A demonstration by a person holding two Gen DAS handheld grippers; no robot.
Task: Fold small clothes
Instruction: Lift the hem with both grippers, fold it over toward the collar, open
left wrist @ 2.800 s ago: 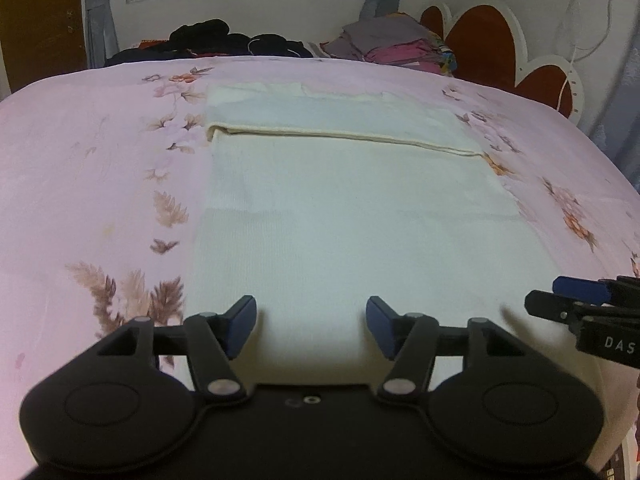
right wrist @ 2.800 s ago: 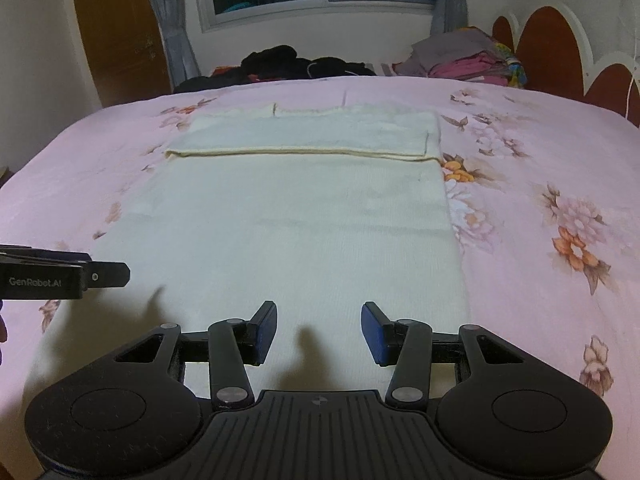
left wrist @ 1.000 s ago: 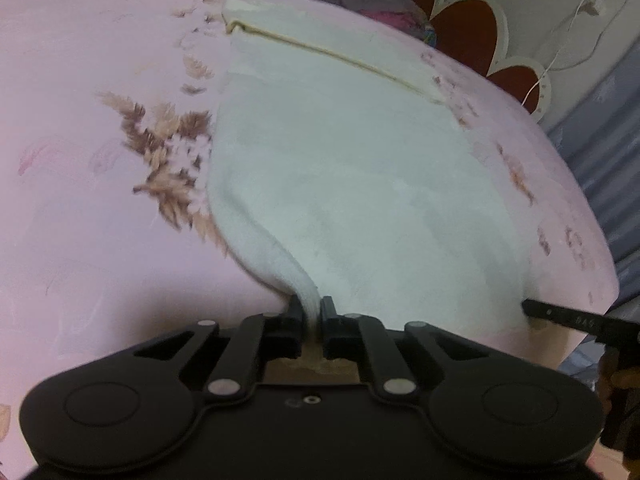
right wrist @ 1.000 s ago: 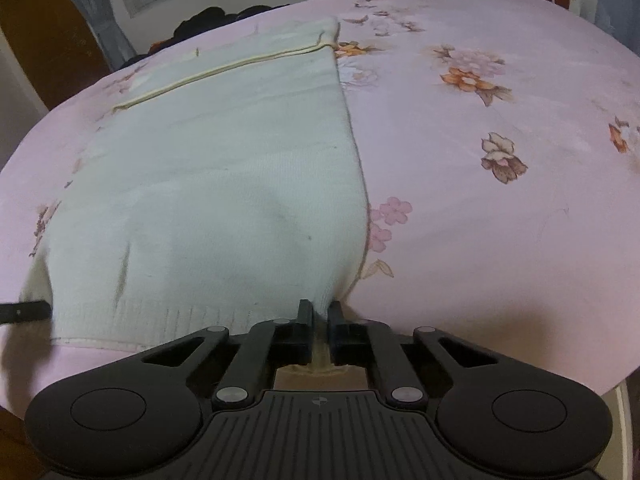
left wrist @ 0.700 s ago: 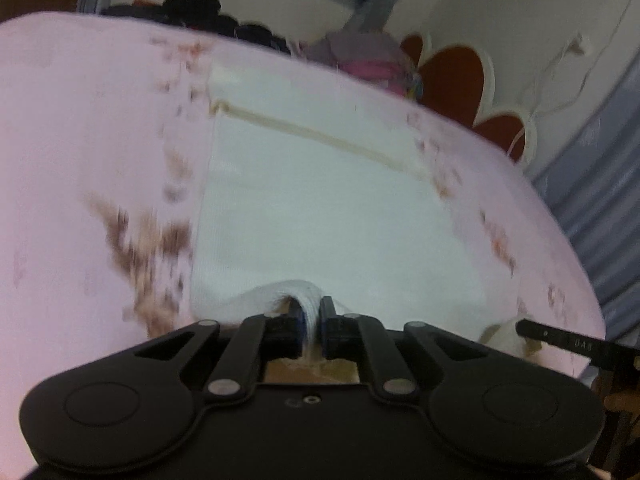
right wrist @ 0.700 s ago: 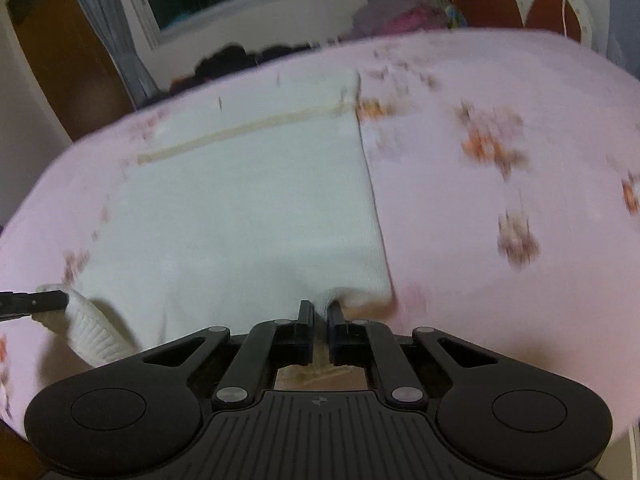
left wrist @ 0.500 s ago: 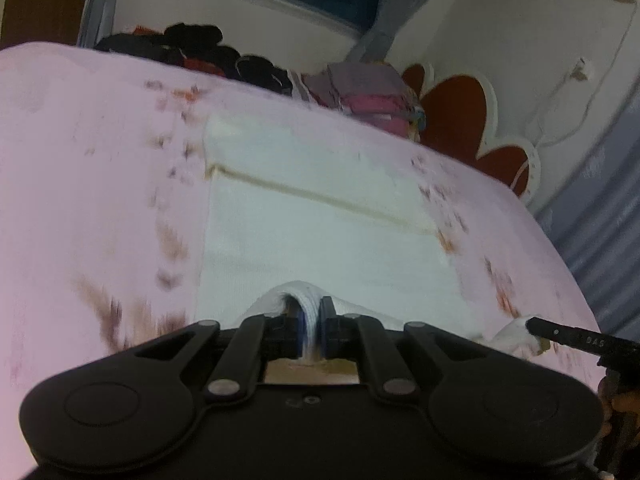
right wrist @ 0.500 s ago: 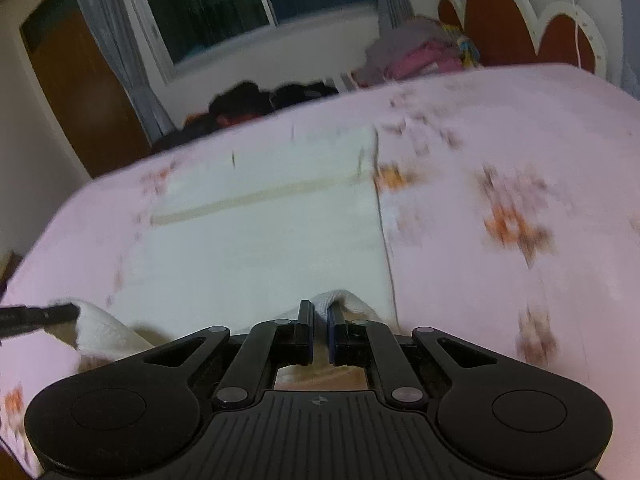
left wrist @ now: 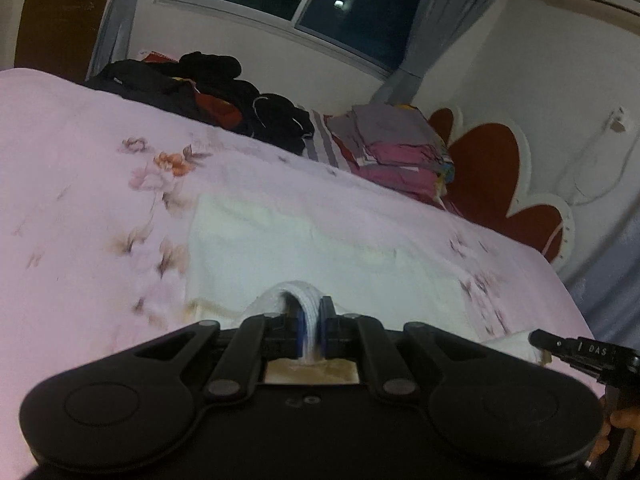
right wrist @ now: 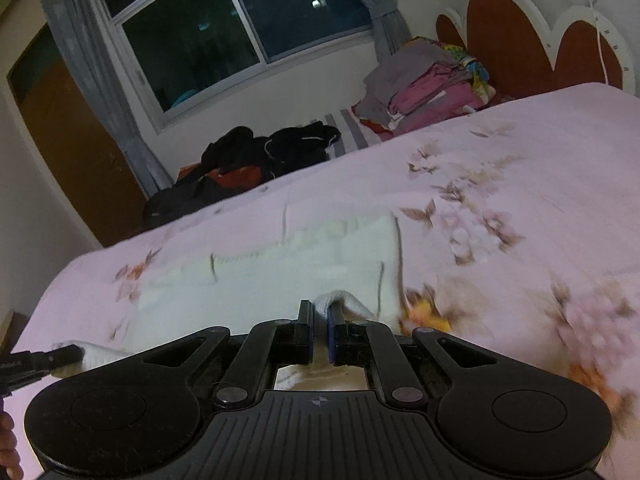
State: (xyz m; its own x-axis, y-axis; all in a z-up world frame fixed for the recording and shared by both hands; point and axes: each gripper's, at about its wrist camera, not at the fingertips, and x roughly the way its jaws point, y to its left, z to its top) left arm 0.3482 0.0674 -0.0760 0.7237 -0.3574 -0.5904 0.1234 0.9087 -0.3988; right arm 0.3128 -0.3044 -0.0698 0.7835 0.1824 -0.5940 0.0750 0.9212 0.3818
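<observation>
Pink floral bedsheet (left wrist: 80,184) spreads under a cream knit garment (left wrist: 280,248). Left gripper (left wrist: 310,334) and right gripper (right wrist: 319,338) each pinch its ribbed hem tightly, bunching soft folds between the pads.

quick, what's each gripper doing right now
left gripper: closed, pinching a corner of the cream garment.
right gripper: closed, pinching the garment's other near corner.
</observation>
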